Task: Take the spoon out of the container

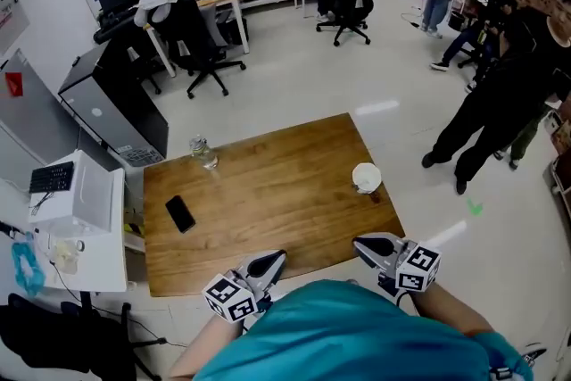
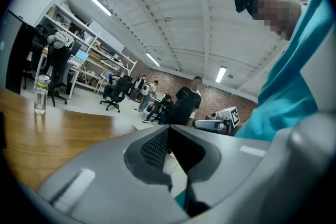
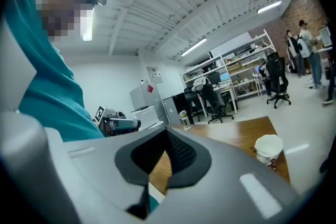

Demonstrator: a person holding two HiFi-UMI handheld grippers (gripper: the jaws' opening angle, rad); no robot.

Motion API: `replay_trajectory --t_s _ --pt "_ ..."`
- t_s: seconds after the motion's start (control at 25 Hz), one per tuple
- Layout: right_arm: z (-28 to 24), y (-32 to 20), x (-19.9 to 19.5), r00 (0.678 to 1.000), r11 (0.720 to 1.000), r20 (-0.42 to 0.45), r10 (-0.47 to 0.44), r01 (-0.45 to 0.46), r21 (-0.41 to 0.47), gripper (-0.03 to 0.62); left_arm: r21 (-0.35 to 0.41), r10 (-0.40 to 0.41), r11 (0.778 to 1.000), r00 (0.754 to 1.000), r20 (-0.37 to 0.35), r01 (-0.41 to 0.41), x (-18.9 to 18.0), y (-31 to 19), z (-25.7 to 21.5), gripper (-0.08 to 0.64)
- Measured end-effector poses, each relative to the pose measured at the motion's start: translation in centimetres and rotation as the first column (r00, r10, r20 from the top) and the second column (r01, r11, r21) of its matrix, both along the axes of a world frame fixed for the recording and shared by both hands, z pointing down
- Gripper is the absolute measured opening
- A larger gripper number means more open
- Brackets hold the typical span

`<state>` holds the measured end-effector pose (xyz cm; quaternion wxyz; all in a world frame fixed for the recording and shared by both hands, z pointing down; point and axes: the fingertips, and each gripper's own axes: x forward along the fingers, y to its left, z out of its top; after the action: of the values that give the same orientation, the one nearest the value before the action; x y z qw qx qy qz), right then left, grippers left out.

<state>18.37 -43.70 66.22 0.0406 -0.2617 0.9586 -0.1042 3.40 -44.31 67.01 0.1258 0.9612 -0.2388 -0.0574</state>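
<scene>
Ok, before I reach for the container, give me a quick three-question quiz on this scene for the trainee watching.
1. True or false: the black phone lies on the wooden table, apart from the water bottle.
2. Which thing is nearest the right tongs? A) black phone B) white container C) water bottle
3. Fill in: the left tongs and the right tongs are both ___, with nothing between them.
Key: 1 true; 2 B; 3 shut.
</scene>
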Motion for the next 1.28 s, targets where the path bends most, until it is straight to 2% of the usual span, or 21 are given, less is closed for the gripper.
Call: replay_trajectory --t_s 0.16,0.36,0.48,0.56,0.64,0.72,0.76,0.84,0.92,1.0,1.12,1.2,1.28 --pt "0.7 -1.3 8.2 0.999 0.998 0.016 -0.05 0.05 -0.028 0.002 -0.059 -0.059 0.996 0.998 0.03 0.061 7.9 -2.0 1.1 0.0" --pt "1.2 -3.3 14.4 0.997 0.997 0.01 -0.081 0.081 0.005 0.002 -0.15 -0.092 0.983 0.992 0.086 0.104 14.8 -5.9 3.8 0.0" --pt "1.8 -5.1 16.6 0.997 0.997 0.021 -0.071 0.071 -0.005 0.002 -0.238 -0.108 0.962 0.987 0.121 0.135 17.4 -9.1 6.8 0.003" --pt "2.2 -6.2 17.5 0.998 0.998 0.024 -0.062 0.063 -0.011 0.002 -0.323 -0.107 0.934 0.983 0.147 0.15 18.7 -11.7 9.8 0.018" --pt "2.5 -7.2 17.9 0.998 0.998 0.018 -0.055 0.055 -0.015 0.002 -0.411 -0.107 0.895 0.979 0.175 0.172 19.6 -14.8 13.1 0.046" --pt "3.0 -7.7 17.9 0.999 0.999 0.01 -0.051 0.051 -0.016 0.002 -0.506 -0.1 0.844 0.979 0.176 0.177 20.3 -17.8 16.2 0.081" --pt "3.4 -7.9 17.9 0.999 0.999 0.004 -0.05 0.05 -0.013 0.002 -0.56 -0.09 0.812 0.984 0.156 0.163 20.7 -19.3 17.5 0.119" --pt "4.5 -8.7 18.0 0.999 0.999 -0.003 -0.04 0.04 -0.01 0.002 -0.668 -0.071 0.734 0.991 0.11 0.127 21.6 -22.0 20.0 0.179" --pt "5.5 -9.4 18.4 1.0 0.999 0.002 -0.016 0.016 -0.028 0.002 -0.738 -0.064 0.663 0.992 0.108 0.123 22.3 -24.0 22.6 0.204" --pt "5.6 -9.6 18.7 1.0 0.998 0.003 0.004 -0.004 -0.066 0.002 -0.783 -0.067 0.607 0.99 0.122 0.138 22.7 -25.3 24.2 0.209" --pt "4.9 -9.2 19.2 1.0 0.982 -0.002 0.023 -0.023 -0.186 0.002 -0.838 -0.076 0.526 0.989 0.124 0.145 23.8 -26.6 25.2 0.209" --pt "6.1 -9.7 20.9 0.999 0.991 0.008 0.036 -0.034 -0.132 0.002 -0.855 -0.073 0.494 0.987 0.141 0.159 25.0 -26.9 26.2 0.207" --pt "6.9 -9.9 22.0 0.999 0.994 0.016 0.044 -0.042 -0.099 0.002 -0.85 -0.07 0.486 0.978 0.197 0.205 25.5 -27.0 27.3 0.203"
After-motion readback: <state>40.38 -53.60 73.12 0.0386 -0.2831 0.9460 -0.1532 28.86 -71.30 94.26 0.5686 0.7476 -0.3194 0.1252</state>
